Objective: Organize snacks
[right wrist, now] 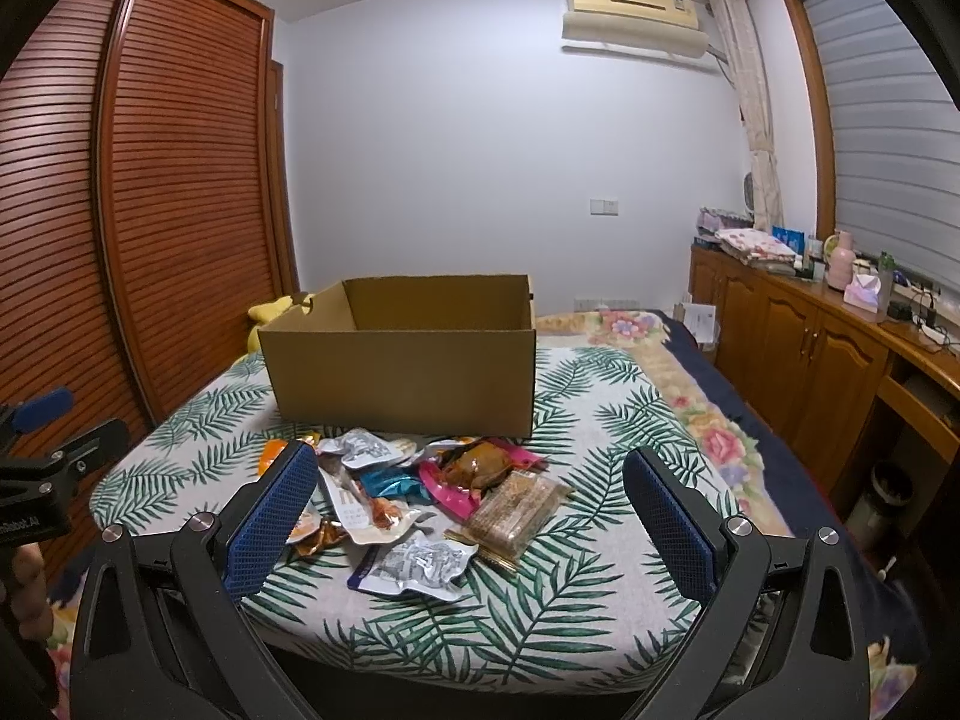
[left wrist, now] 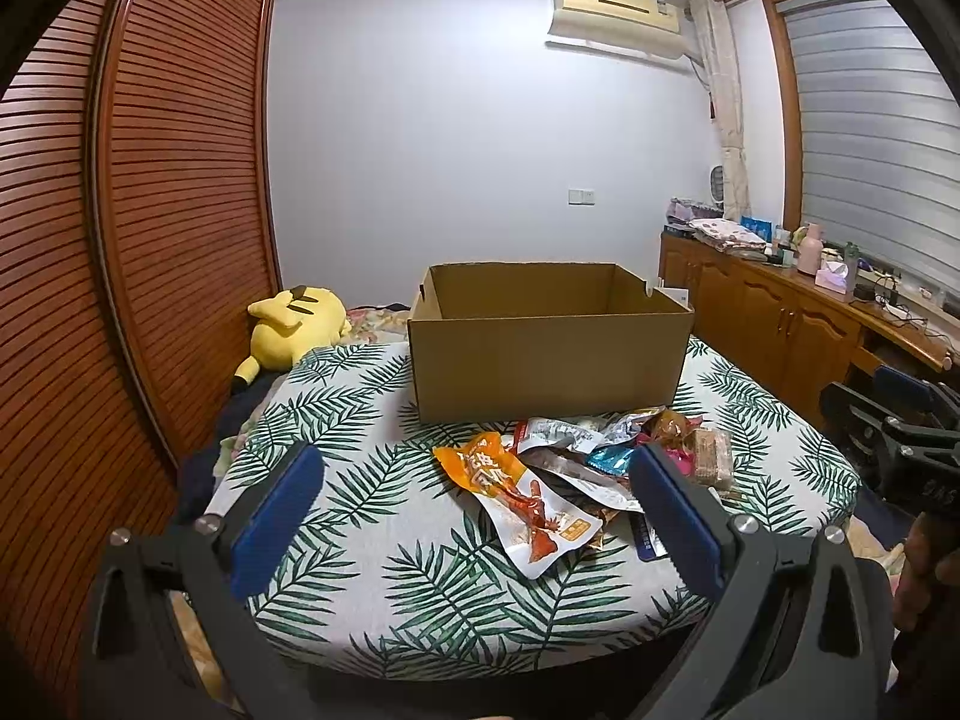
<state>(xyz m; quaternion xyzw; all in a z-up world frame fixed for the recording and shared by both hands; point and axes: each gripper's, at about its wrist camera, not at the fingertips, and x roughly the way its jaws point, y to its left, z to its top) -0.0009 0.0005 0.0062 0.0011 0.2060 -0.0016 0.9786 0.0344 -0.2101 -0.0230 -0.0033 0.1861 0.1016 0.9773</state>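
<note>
While both my grippers, left and right, gape empty, snacks lie just ahead, before the box.

Even, cool indoor light is filling both views; fisheye distortion is bending edges, corners are vignetting black.

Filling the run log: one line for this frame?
phase: pre-grasp | left gripper: open, empty | right gripper: open, empty | snack pile: on leaf-print cloth, before cardboard box | box: no snacks visible inside
</note>
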